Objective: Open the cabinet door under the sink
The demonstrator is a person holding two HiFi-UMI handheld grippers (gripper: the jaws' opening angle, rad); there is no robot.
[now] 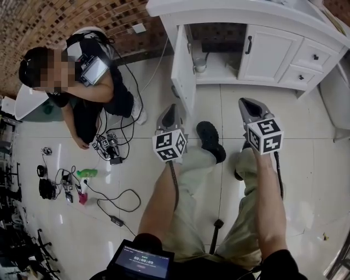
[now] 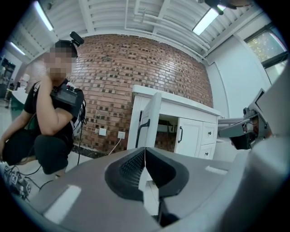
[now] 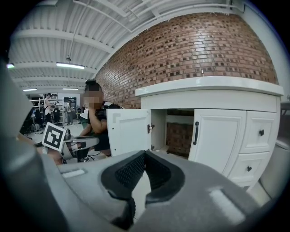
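Left cabinet door (image 1: 183, 71) stood swung wide; task judged done. Right door (image 1: 269, 53) remained unopened. My left gripper (image 1: 170, 111) and right gripper (image 1: 249, 105) were both closed, empty, apart from the vanity.

Mock bathroom in industrial hall: white vanity cabinet (image 1: 268, 52), brick wall (image 2: 136, 68), strip-lit ceiling (image 3: 59, 41), cables (image 1: 108, 146) on floor (image 1: 306, 180).

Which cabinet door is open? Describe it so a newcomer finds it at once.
Against the red brick wall stands a white vanity cabinet. The white panelled door at its left end is the one: it alone stands swung outwards, while the neighbouring door is shut.
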